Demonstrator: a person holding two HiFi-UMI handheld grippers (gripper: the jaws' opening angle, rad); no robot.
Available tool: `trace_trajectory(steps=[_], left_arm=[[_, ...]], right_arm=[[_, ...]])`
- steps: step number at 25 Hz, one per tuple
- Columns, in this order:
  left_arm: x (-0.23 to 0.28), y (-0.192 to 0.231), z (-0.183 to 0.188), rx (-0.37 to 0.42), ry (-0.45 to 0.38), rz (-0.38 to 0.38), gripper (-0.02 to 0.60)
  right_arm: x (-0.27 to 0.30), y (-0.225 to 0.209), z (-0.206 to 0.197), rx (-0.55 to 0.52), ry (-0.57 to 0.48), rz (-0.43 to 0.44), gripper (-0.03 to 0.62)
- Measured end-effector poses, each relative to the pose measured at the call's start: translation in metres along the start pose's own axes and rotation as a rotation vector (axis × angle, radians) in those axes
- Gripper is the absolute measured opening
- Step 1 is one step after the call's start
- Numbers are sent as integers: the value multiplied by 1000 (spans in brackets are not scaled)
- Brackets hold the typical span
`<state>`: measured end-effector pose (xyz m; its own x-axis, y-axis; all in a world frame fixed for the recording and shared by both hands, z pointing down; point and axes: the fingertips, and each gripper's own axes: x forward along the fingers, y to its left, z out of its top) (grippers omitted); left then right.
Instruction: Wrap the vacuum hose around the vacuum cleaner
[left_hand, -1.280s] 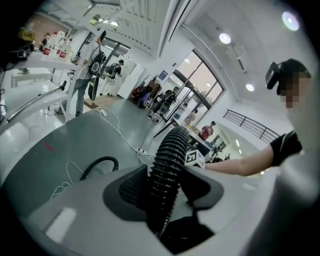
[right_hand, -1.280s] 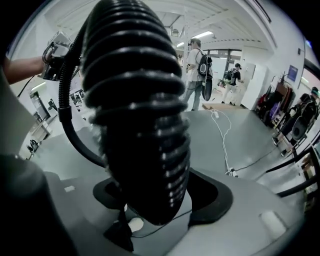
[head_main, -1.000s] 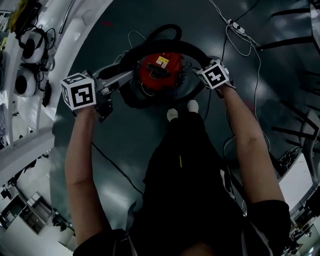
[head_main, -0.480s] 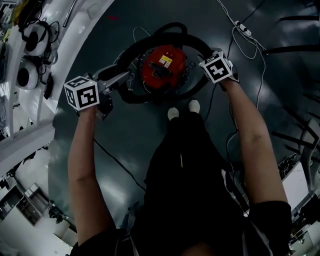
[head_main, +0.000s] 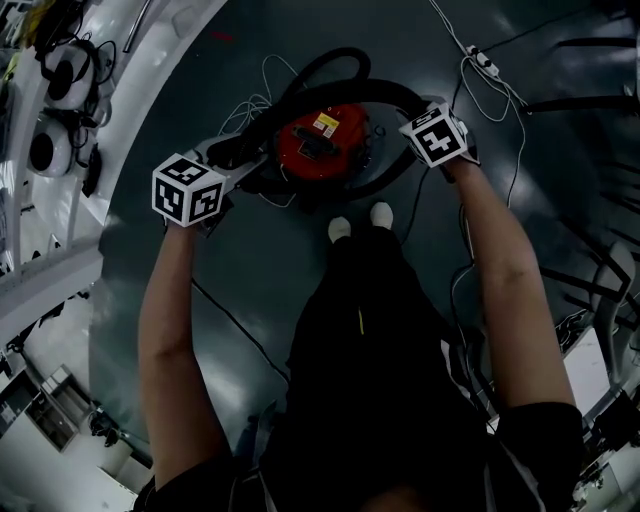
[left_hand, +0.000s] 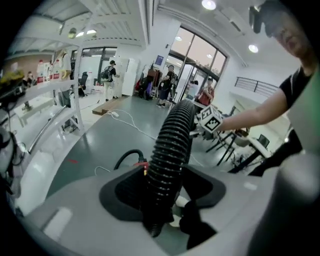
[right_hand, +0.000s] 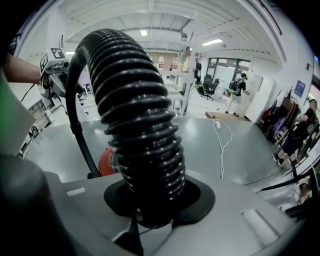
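I see the red vacuum (head_main: 322, 140) standing on the dark floor (head_main: 250, 290), just in front of the person's white shoes (head_main: 341, 230). The black ribbed hose (head_main: 385, 90) lies in a curve around the far and right side of the vacuum, close to its body, and one loop of it stands out beyond the vacuum. My left gripper (left_hand: 161, 197) is at the left side of the vacuum; its fingers are closed on the hose, which rises up between the dark pads and bends away toward the other gripper. My right gripper (right_hand: 150, 200) is at the right side of the vacuum, and its fingers also clamp the hose, which fills the space between the pads. A thin white cable (head_main: 490, 90) lies on the floor beyond the right gripper.
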<state>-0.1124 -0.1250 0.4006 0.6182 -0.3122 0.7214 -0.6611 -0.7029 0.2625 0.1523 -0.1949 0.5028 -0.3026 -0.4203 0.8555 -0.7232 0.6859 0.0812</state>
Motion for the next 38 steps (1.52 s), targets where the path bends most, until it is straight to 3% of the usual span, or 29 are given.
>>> trace_trajectory(steps=[3, 6, 9, 13, 20, 26, 29, 32, 34, 38], left_arm=[[12, 1, -2, 123, 84, 56, 350], [19, 5, 10, 216, 89, 119, 367], [24, 9, 29, 240, 60, 142, 382], [31, 15, 54, 268, 45, 148, 382], [42, 12, 85, 401, 57, 226, 365], [52, -3, 100, 645, 113, 259, 314], [55, -7, 112, 696, 98, 292, 307], [60, -17, 120, 794, 93, 312, 233], [65, -13, 123, 793, 112, 354, 224], [61, 1, 119, 703, 120, 383, 222]], right_arm=[[-2, -1, 6, -18, -4, 13, 133], [-5, -4, 10, -35, -1, 19, 132], [-5, -7, 12, -54, -3, 24, 132], [-8, -8, 15, -84, -3, 21, 132], [-17, -3, 29, -150, -36, 24, 132], [-24, 3, 42, -229, -76, 46, 133], [-26, 13, 50, -261, -102, 69, 132], [-28, 34, 65, -328, -139, 112, 132], [-26, 42, 75, -313, -157, 133, 132], [-19, 47, 86, -288, -154, 140, 132]])
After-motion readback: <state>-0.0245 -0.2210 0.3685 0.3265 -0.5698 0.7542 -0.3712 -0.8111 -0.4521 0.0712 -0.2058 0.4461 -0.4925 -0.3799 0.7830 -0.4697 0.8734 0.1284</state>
